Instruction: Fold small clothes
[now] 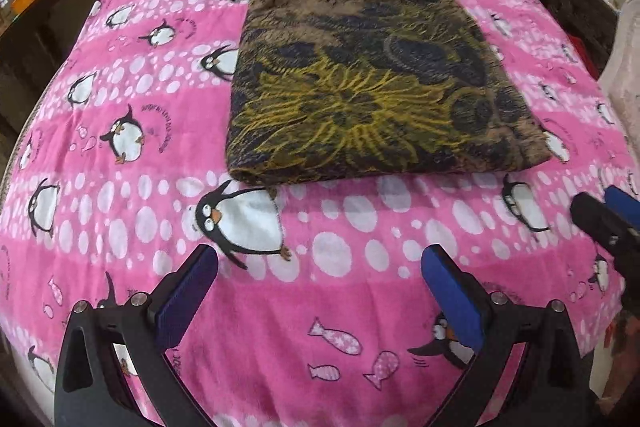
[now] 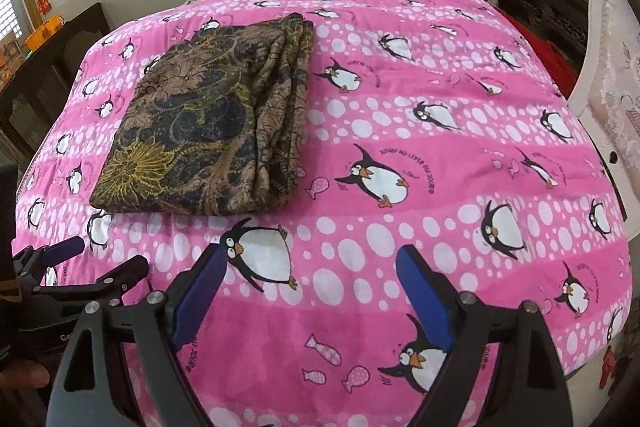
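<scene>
Crinkled woven cloth (image 1: 360,75), fleecy matt blanket (image 1: 120,211)

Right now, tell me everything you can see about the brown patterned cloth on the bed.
The cloth is brown with dark blue swirls and a yellow flower print, thin and slightly crinkled. It lies folded into a flat rectangle, several layers showing along its right edge, on the pink penguin blanket. Nothing else touches it; both grippers are short of it.

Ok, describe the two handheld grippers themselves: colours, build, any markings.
Both match: the left gripper and right gripper have black angular frames with silver bolts at the pivots, and jaws lined with flat blue pads. The right-wrist view shows partial white lettering on the left unit's body, too cropped to read.
</scene>
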Demonstrator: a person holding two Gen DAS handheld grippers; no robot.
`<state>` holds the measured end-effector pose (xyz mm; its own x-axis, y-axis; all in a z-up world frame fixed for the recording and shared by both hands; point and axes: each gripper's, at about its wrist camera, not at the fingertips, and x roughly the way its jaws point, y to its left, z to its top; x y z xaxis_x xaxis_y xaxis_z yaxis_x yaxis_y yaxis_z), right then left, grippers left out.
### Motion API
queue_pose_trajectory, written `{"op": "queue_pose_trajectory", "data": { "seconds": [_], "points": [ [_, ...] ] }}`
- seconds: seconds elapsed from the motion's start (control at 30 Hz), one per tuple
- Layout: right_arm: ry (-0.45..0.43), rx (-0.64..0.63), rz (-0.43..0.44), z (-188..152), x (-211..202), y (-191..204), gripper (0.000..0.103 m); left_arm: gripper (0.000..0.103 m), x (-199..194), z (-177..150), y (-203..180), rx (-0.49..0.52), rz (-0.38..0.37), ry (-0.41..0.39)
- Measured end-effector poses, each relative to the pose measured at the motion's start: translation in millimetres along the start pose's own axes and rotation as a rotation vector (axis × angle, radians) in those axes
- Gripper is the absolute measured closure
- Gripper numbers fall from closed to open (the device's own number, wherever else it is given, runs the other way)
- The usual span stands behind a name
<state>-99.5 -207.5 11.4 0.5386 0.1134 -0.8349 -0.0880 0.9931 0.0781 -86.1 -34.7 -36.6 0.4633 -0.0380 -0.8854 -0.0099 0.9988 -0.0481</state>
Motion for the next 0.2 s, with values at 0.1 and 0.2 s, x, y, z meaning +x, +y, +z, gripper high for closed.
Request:
{"op": "queue_pose_trajectory", "data": {
  "seconds": [0.1,0.2],
  "points": [
    [-0.001,-0.013,0.007,-0.8,1.0,3.7,0.013,0.016,-6.9,0.6,-5.0,0.030,0.002,-0.038],
    [-0.005,-0.019,0.008,-0.9,0.9,6.2,0.013,0.016,-11.5,2.5,-8.2,0.043,0.004,-0.056]
  ]
}}
